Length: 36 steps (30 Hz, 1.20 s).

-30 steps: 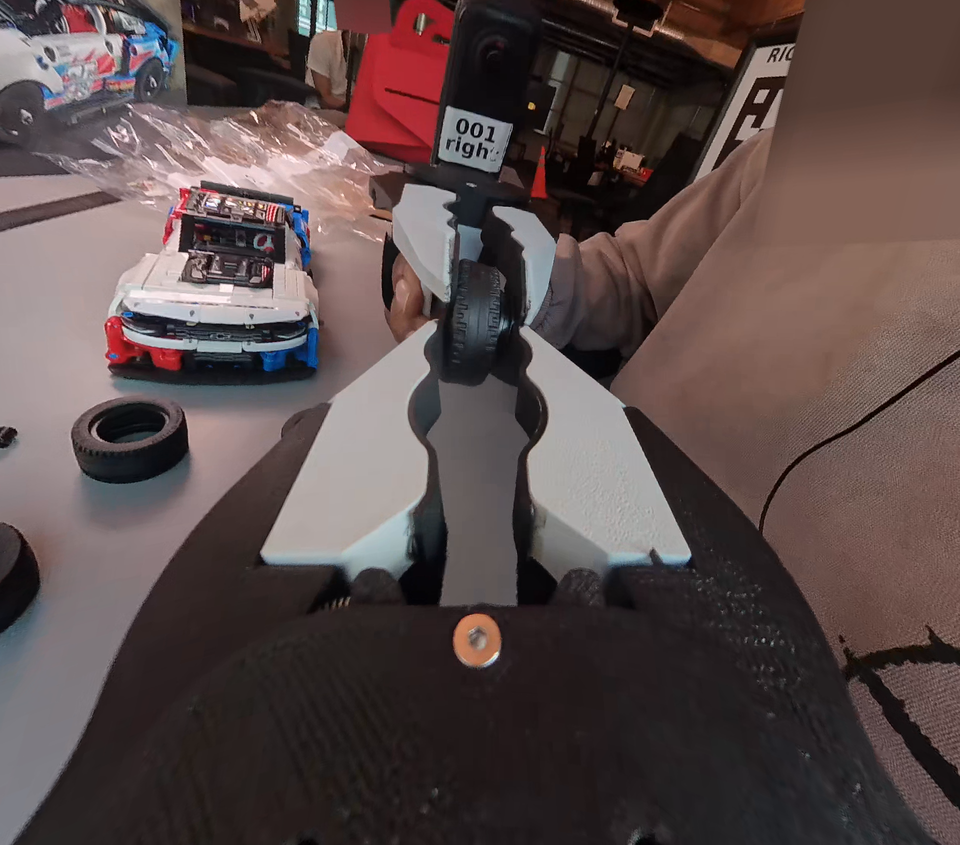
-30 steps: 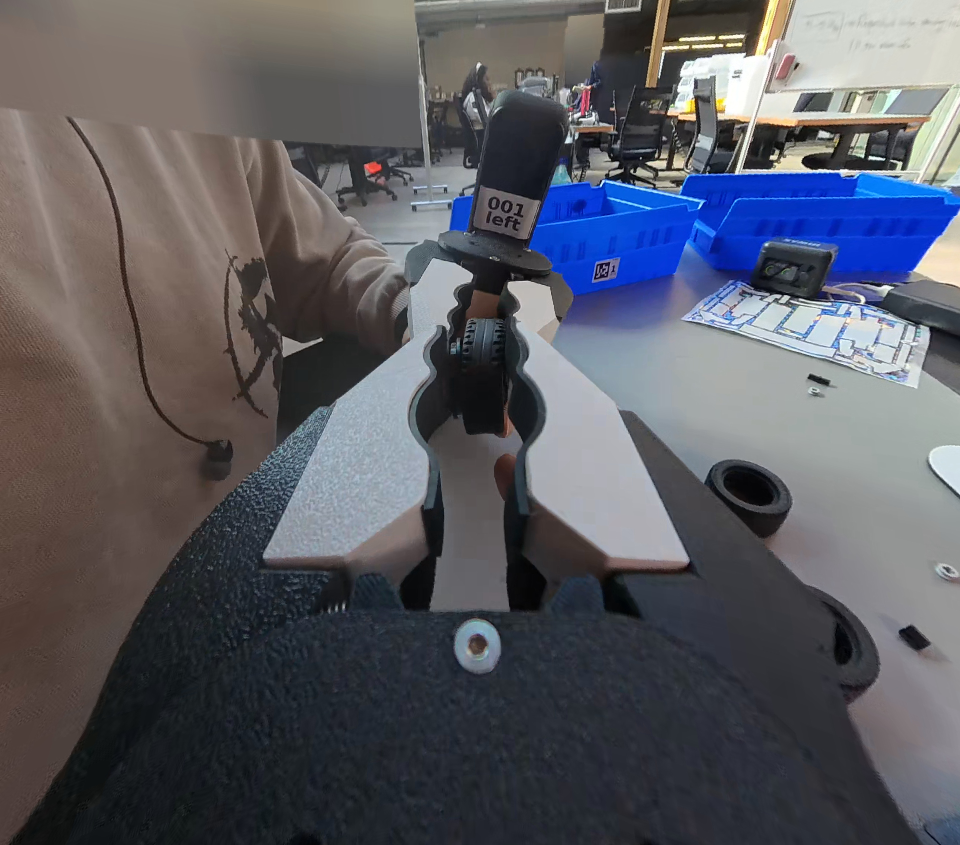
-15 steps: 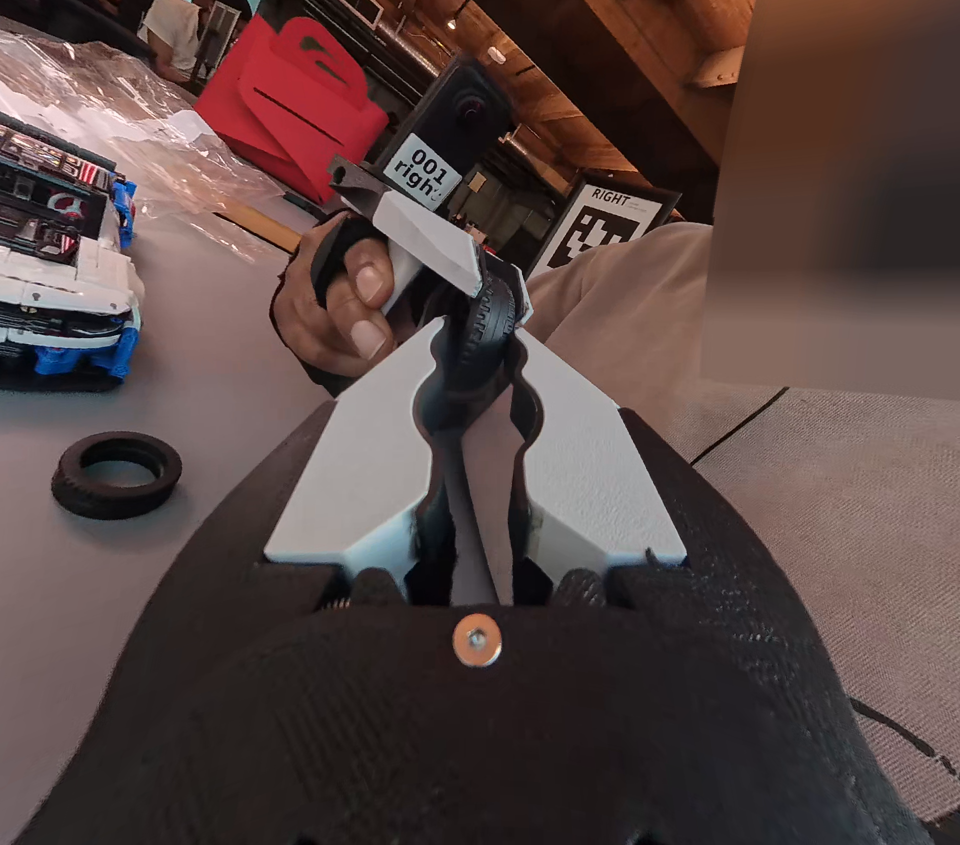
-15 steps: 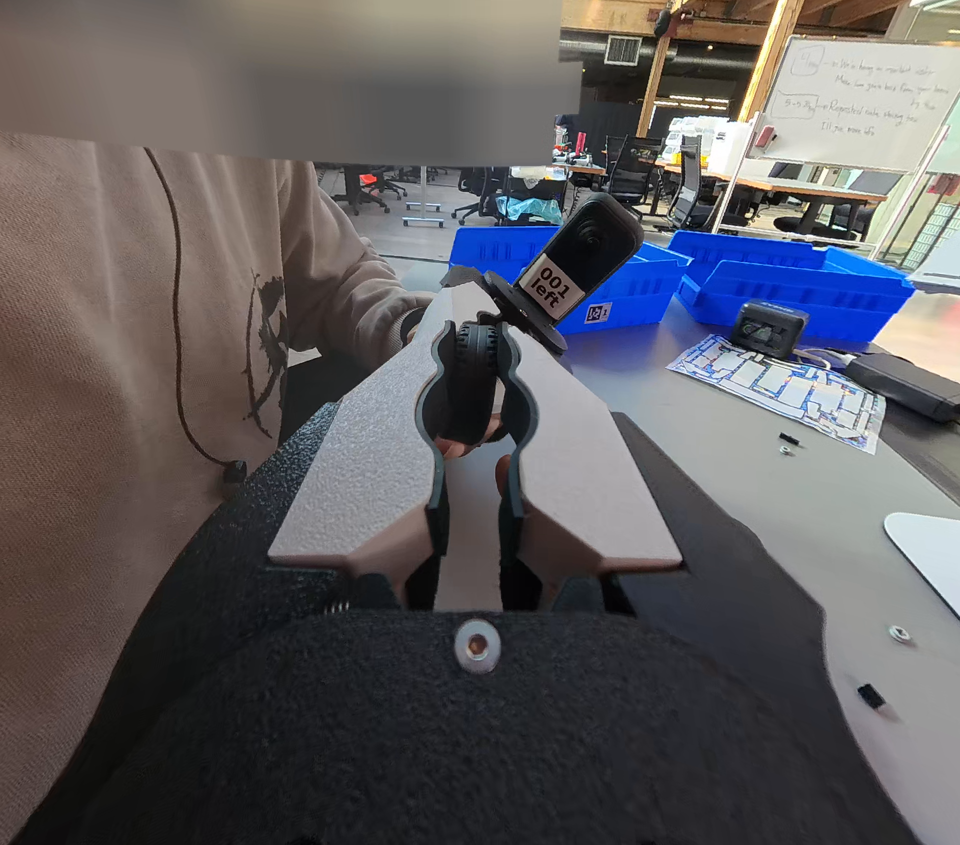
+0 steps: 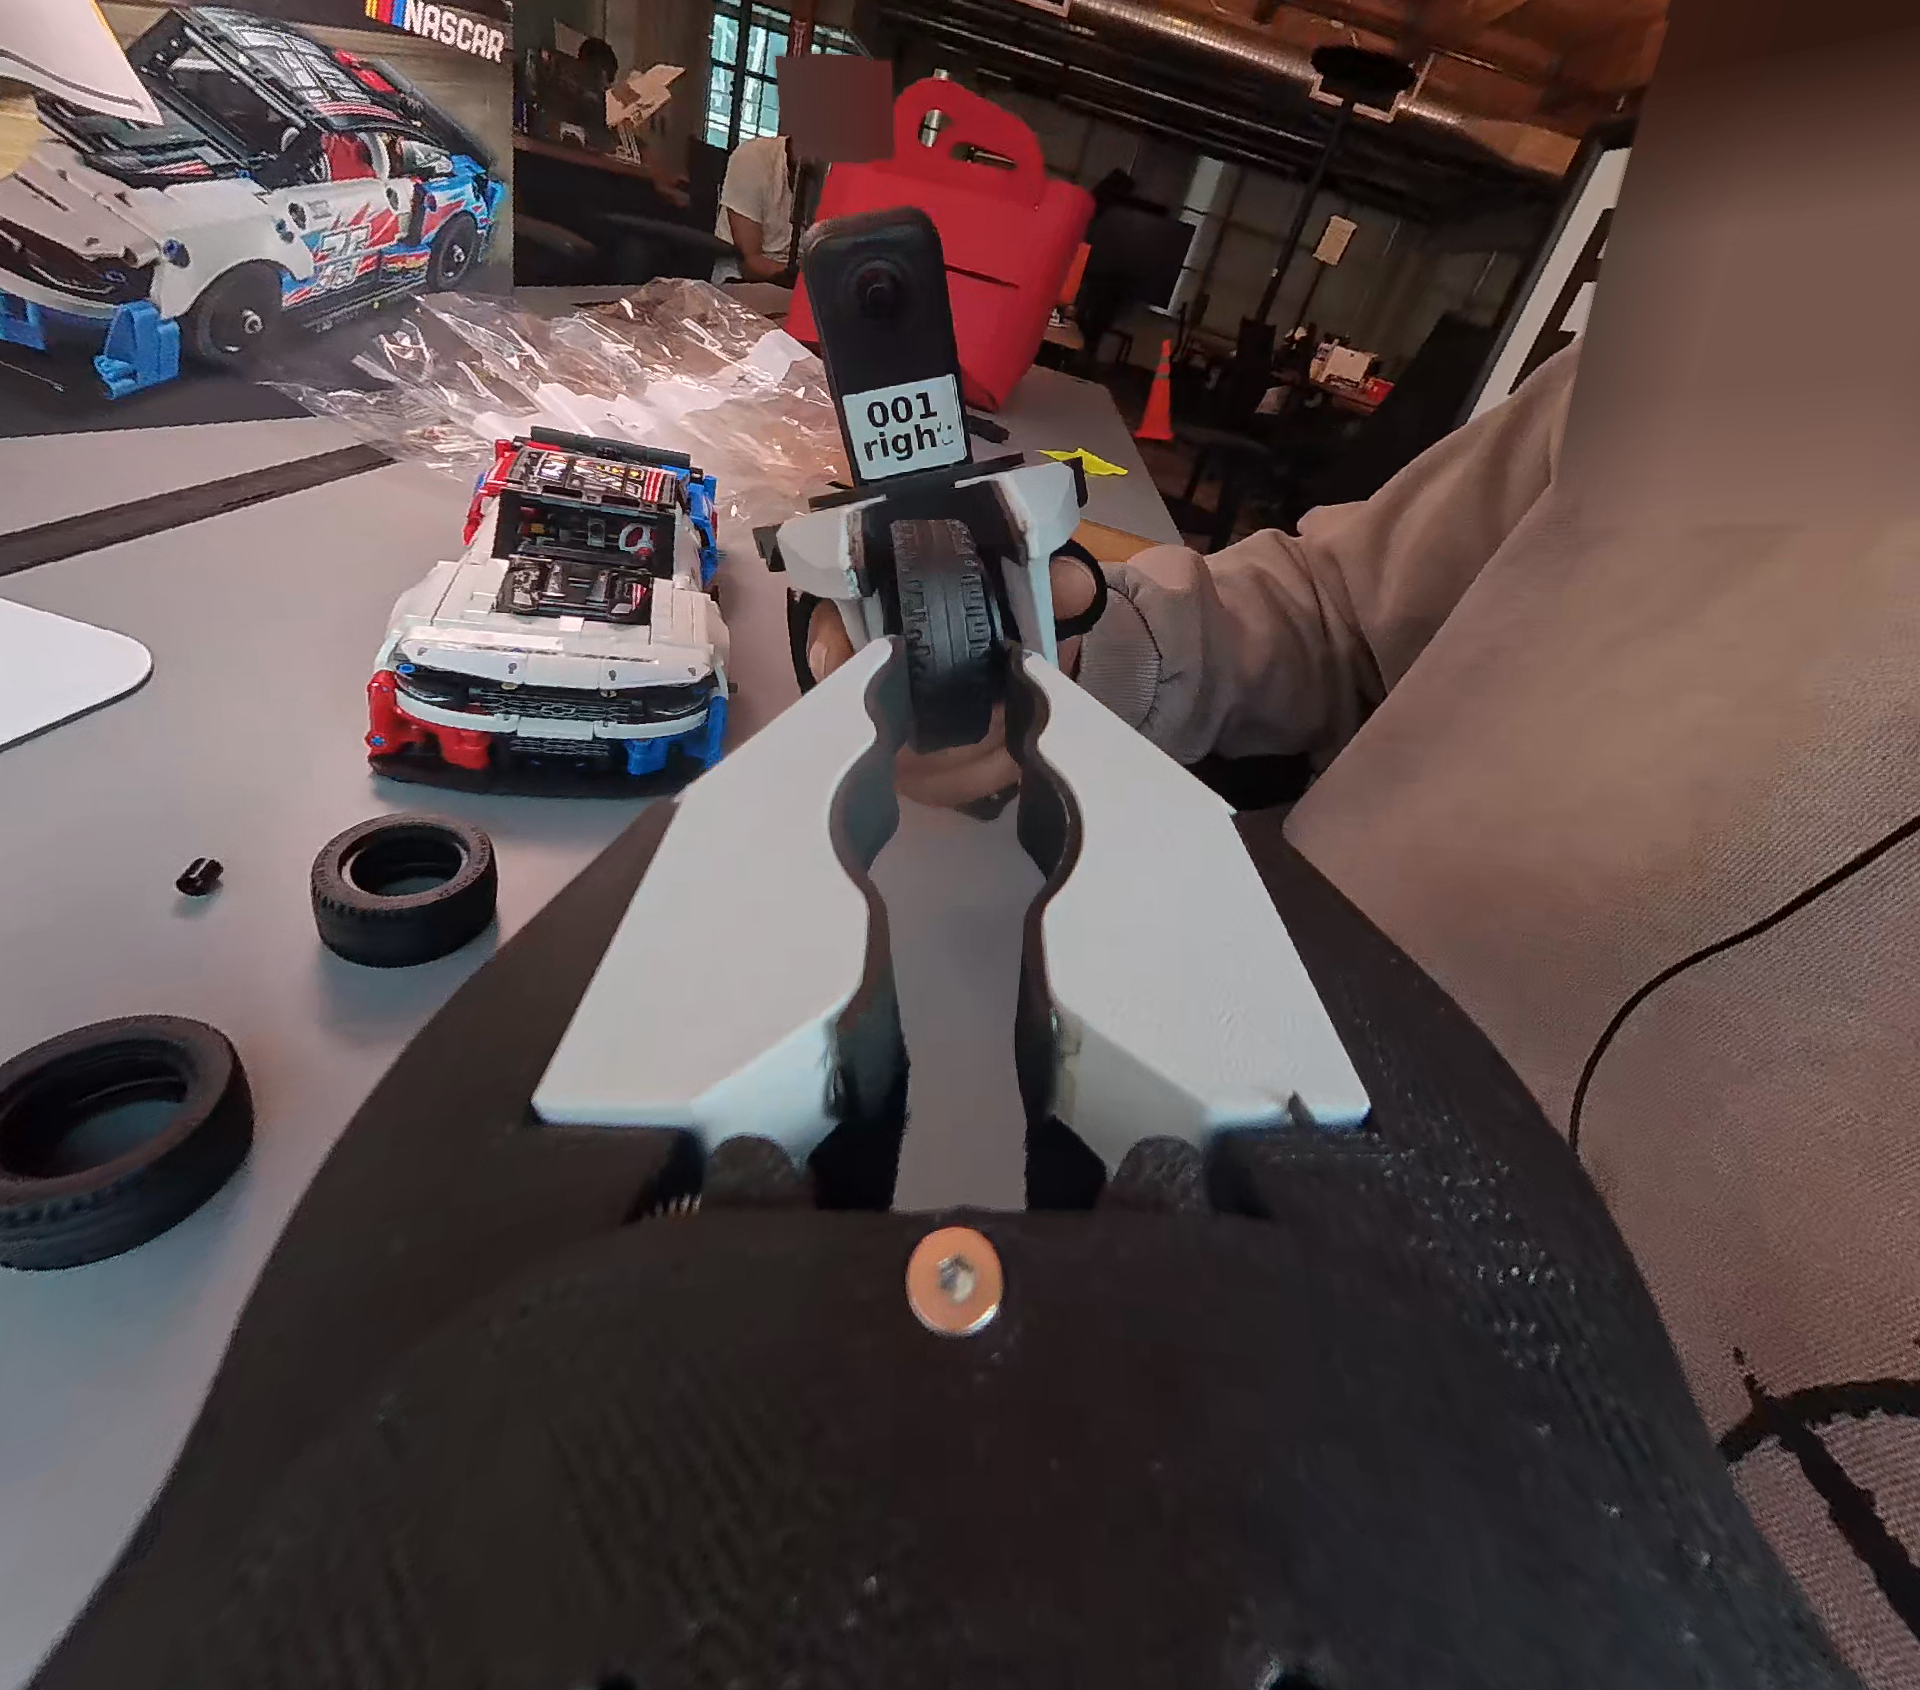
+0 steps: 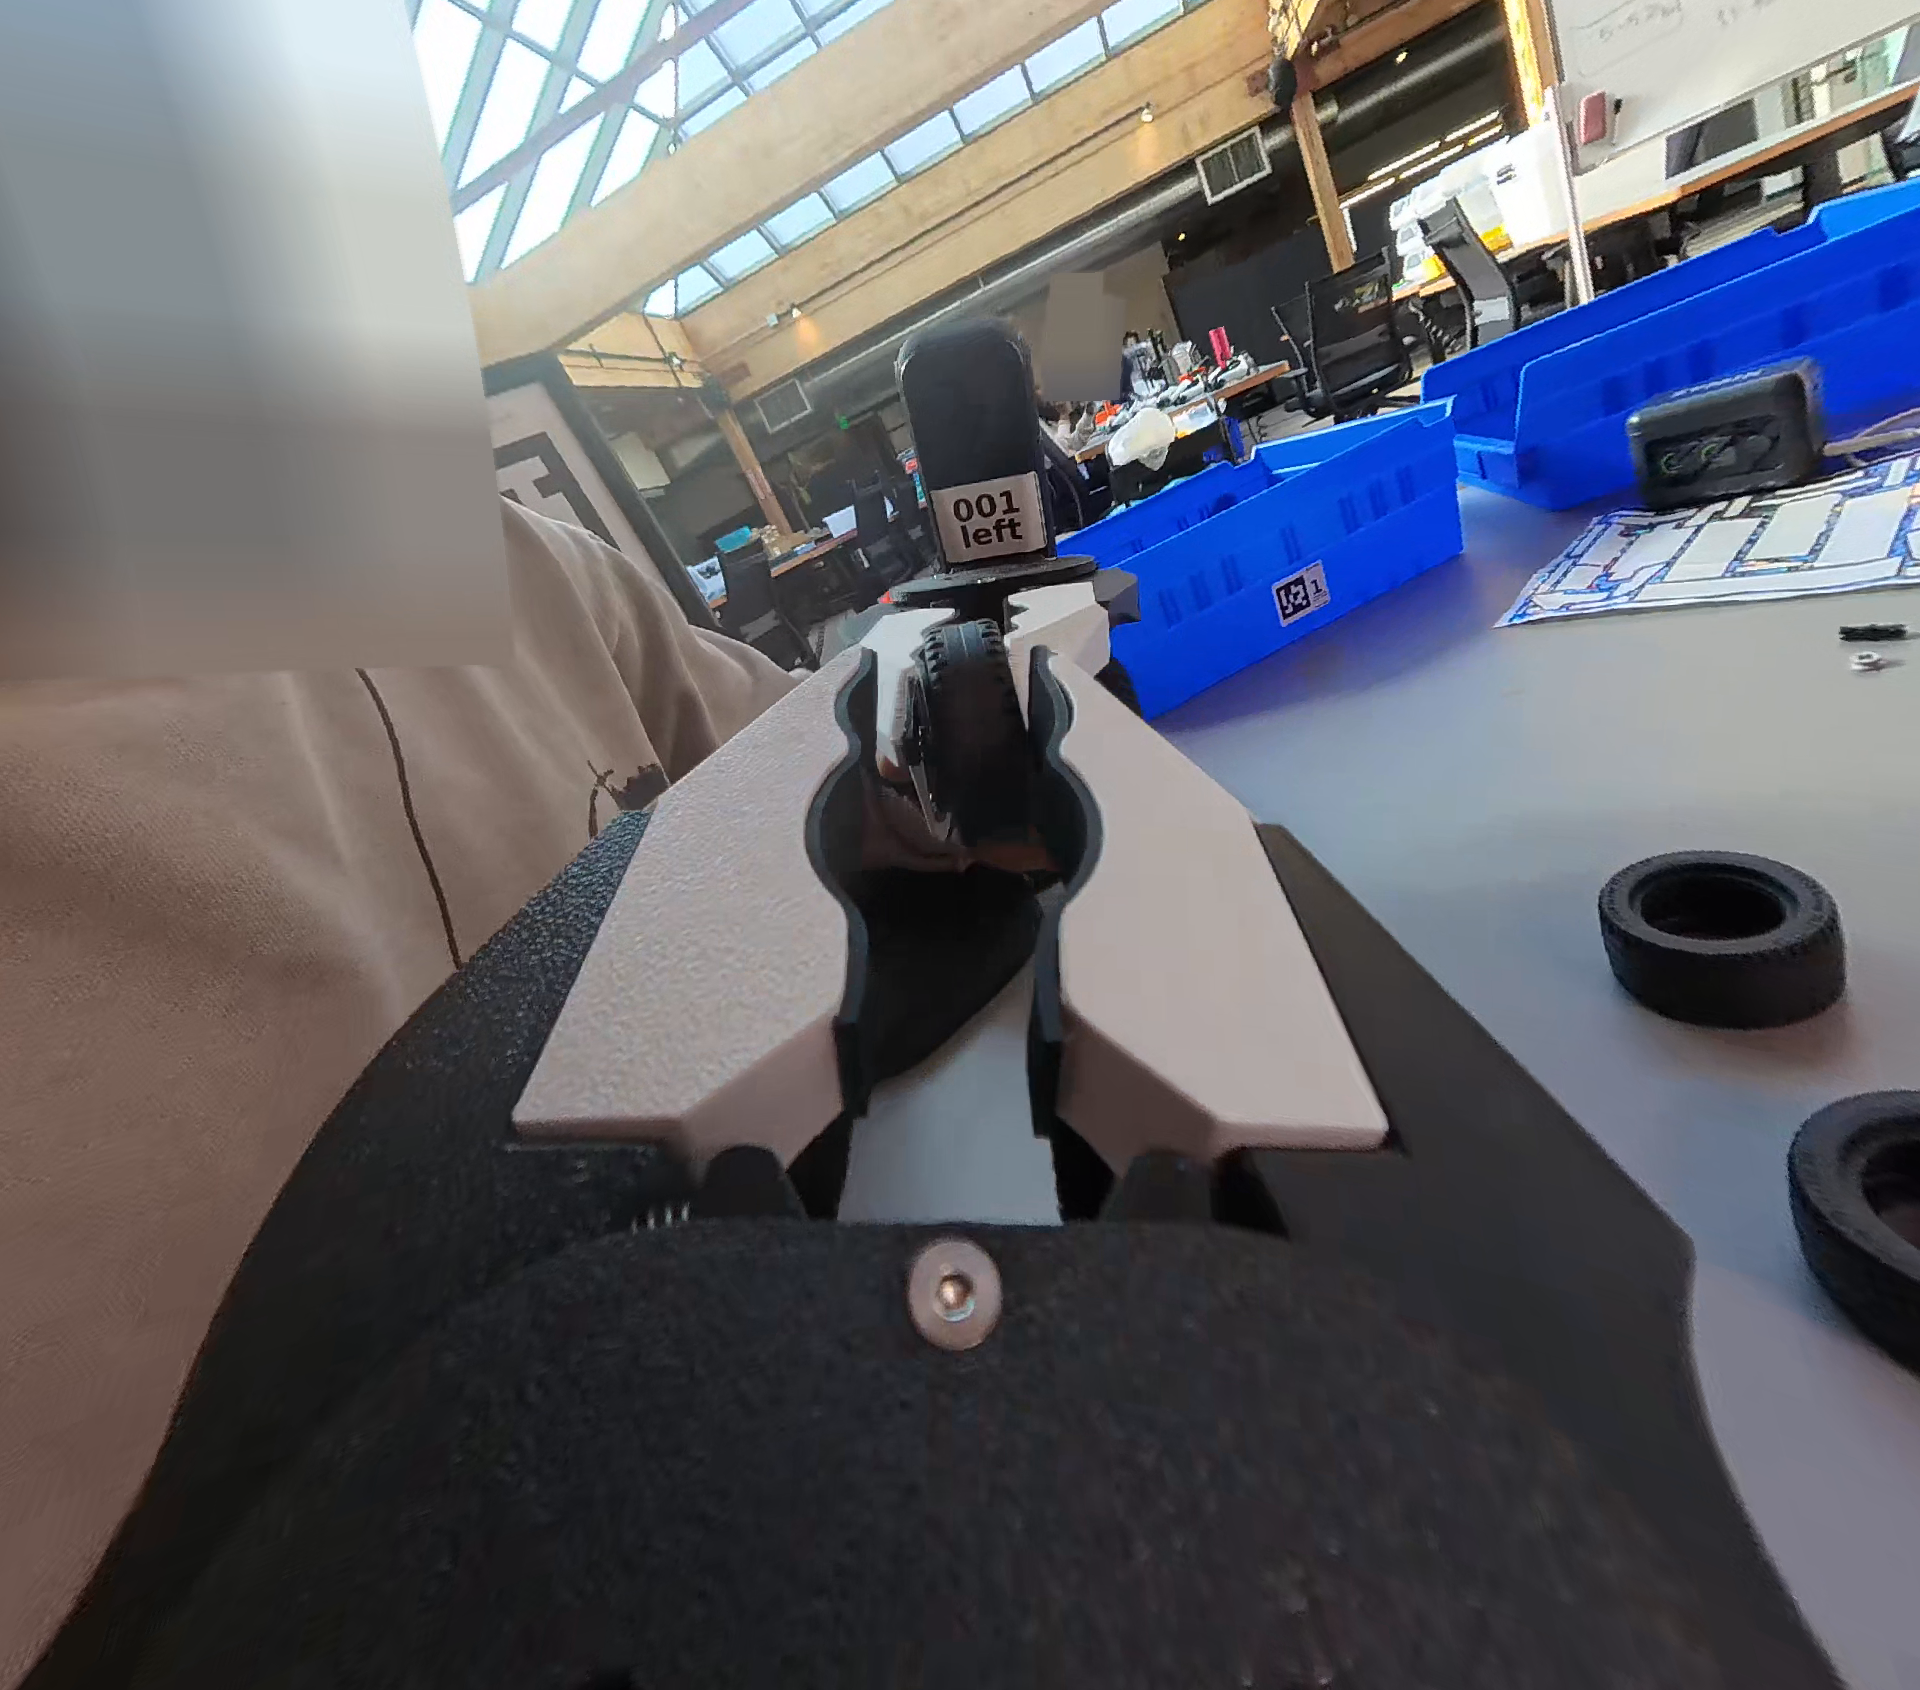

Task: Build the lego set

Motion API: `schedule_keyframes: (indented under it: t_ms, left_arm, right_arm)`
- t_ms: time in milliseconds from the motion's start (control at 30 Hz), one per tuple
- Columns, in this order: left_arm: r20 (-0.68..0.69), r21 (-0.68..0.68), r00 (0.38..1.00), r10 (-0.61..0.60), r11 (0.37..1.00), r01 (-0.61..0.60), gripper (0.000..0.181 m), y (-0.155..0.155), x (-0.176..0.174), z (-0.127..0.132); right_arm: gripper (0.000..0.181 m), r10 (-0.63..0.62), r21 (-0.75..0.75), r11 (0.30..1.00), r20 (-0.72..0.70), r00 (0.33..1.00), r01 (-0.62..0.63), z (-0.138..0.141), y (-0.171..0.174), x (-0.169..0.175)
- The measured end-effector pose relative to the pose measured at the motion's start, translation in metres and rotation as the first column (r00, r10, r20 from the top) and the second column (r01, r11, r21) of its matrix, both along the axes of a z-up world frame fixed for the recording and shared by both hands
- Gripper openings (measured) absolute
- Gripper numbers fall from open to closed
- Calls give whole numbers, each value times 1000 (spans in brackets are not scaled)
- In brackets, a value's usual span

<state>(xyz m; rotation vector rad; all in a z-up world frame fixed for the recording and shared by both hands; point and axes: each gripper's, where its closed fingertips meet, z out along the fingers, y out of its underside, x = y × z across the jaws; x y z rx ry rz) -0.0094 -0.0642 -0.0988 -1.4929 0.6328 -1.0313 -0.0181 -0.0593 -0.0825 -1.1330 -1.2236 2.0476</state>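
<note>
A black wheel with its tyre (image 5: pixel 943 624) stands on edge in mid-air above the grey table (image 5: pixel 260 601), caught between two hand-held grippers that meet tip to tip. The left gripper (image 5: pixel 951 684) points forward and level; its two pale fingers (image 5: pixel 748 871) are narrowed around the wheel's near lower edge, touching it on both sides. The right gripper (image 5: pixel 940 591) faces it from the opposite side, its jaws likewise closed against the wheel's flanks, with a person's hand (image 5: pixel 1081 591) wrapped round its grip and a beige sleeve (image 5: pixel 1299 632) trailing to the right. In the right wrist view the same wheel (image 6: pixel 961 705) sits upright between that gripper's tips (image 6: pixel 951 705). On the table to the left rests the white, red and blue lego car (image 5: pixel 556 612), wheel-less, nose toward the viewer. Two loose tyres (image 5: pixel 403 887) (image 5: pixel 114 1141) lie flat nearer, well apart from the car, with a small black pin (image 5: pixel 200 873) beside them. Behind stand the set's box (image 5: pixel 249 186) and crumpled clear plastic (image 5: pixel 582 383).
</note>
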Motion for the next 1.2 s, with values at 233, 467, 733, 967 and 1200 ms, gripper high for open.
schedule_keyframes:
  t_ms: [233, 467, 733, 967, 1200]
  left_arm:
    - [11, -40, 998, -65, 997, 66, 14, -5, 2, -5]
    - [9, -63, 1000, 14, 998, -14, 12, 7, -8, -6]
    - [-73, 52, 993, 94, 995, -90, 16, 10, -10, -7]
    - [-9, -40, 997, 79, 996, -80, 19, 14, -8, -10]
    - [-31, -86, 994, 104, 991, -106, 16, 17, -14, -14]
  right_arm:
    - [18, -44, 198, 980, 27, 999, 38, -11, -4, -1]
    - [12, -181, 240, 955, 1, 983, 175, -10, 6, -7]
    - [12, -162, 129, 979, 30, 986, 157, -13, 9, -9]
    - [12, -197, 135, 972, 25, 980, 192, -14, 9, -11]
    - [12, -306, 234, 927, 27, 952, 292, -17, 15, -17]
